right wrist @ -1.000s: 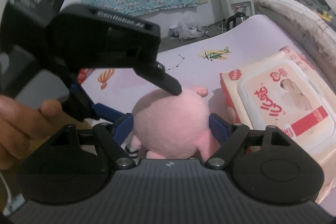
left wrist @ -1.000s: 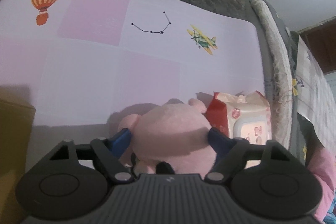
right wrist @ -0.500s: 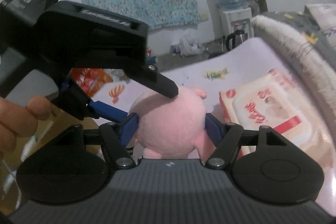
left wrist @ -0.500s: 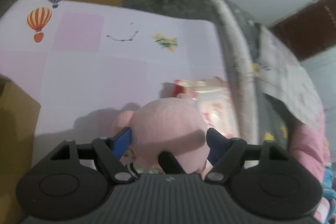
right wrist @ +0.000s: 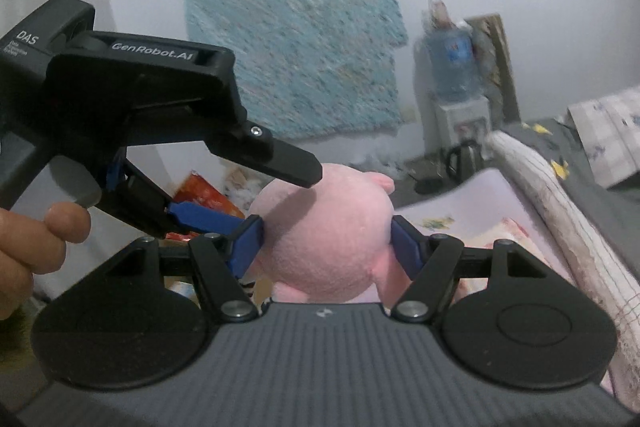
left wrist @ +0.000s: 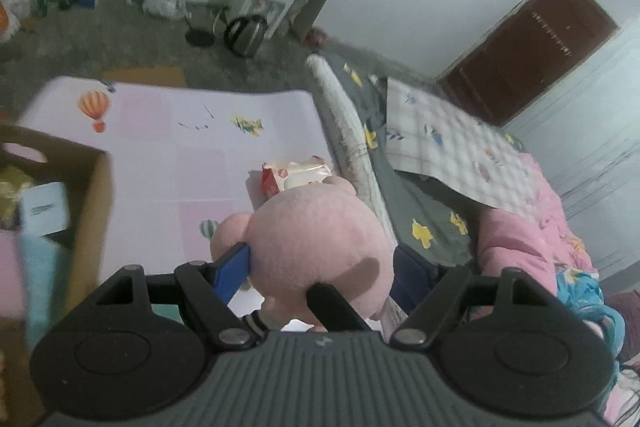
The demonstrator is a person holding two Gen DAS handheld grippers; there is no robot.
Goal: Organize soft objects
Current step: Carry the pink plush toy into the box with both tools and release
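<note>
In the left wrist view, our left hand-held gripper (left wrist: 320, 263) is clamped on the round pink plush toy (left wrist: 316, 243), its blue pads pressed into the toy's two sides, so the toy hangs above the pale pink play mat with a printed hot-air balloon and aeroplane (left wrist: 168, 155) and not on it. A black finger of the other gripper crosses the toy's lower face at about 6 o'clock. Just beyond the toy, at 12 o'clock from it, the white and red soft pack of wet wipes (left wrist: 294, 175) lies on the mat near its right edge. At 9 o'clock stands the open brown cardboard box (left wrist: 94, 187), with blurred things inside that we cannot make out. At 3 o'clock lies the bed with a grey sheet and a pink quilt (left wrist: 432, 211). In the right wrist view, our right hand-held gripper (right wrist: 326, 239) also grips the same pink toy (right wrist: 332, 247), blue pads squeezed against its left and right flanks. The left gripper (right wrist: 276, 199) comes in from 10 o'clock, held by our bare hand (right wrist: 28, 243) at 9 o'clock, one black finger resting on top of the toy.
</note>
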